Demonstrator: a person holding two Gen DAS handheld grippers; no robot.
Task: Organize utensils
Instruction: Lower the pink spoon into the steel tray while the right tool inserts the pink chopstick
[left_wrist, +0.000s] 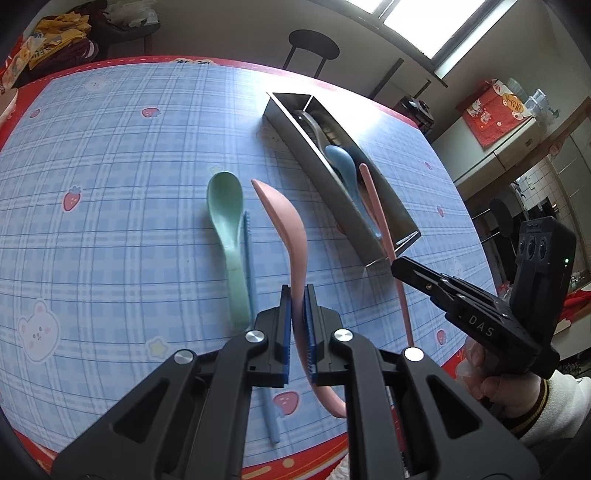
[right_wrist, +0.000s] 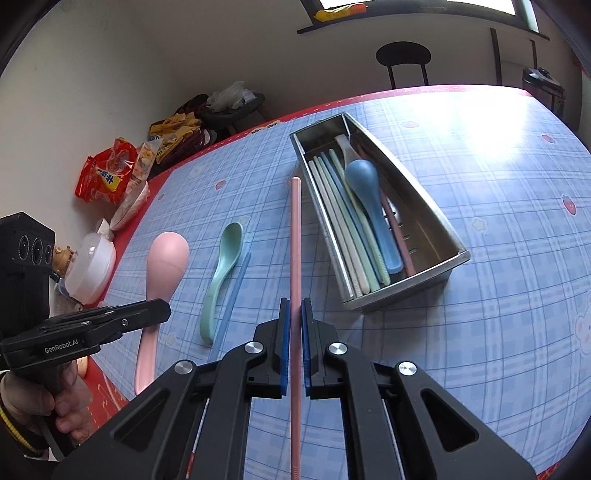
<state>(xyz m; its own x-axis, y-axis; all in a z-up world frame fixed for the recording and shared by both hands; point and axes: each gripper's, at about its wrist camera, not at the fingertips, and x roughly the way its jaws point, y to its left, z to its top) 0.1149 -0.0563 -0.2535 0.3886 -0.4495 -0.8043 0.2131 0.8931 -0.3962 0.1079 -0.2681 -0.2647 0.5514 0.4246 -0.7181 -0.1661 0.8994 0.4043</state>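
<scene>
The left claw (left_wrist: 297, 306) is clenched on the handle of the pink spoon (left_wrist: 286, 221); the bowl of the spoon points fwd, away from the claw, above the counter (left_wrist: 110, 206). The right claw (right_wrist: 294, 317) is clenched on a pink chopstick (right_wrist: 295, 236), which runs straight ahead betw. the blue pads (right_wrist: 283, 332) and past them on both ends. In front of the right claw and a little to its right sits the metal tray (right_wrist: 436, 218), with a blue spoon (right_wrist: 365, 184), a white spoon and several pale chopsticks lying along it. Just left of the pink chopstick, on the counter, lie the green spoon (right_wrist: 223, 266) and a blue chopstick (right_wrist: 234, 295), side by side and touching or nearly so. In the left wrist view the tip of the pink chopstick is over the near end of the tray
</scene>
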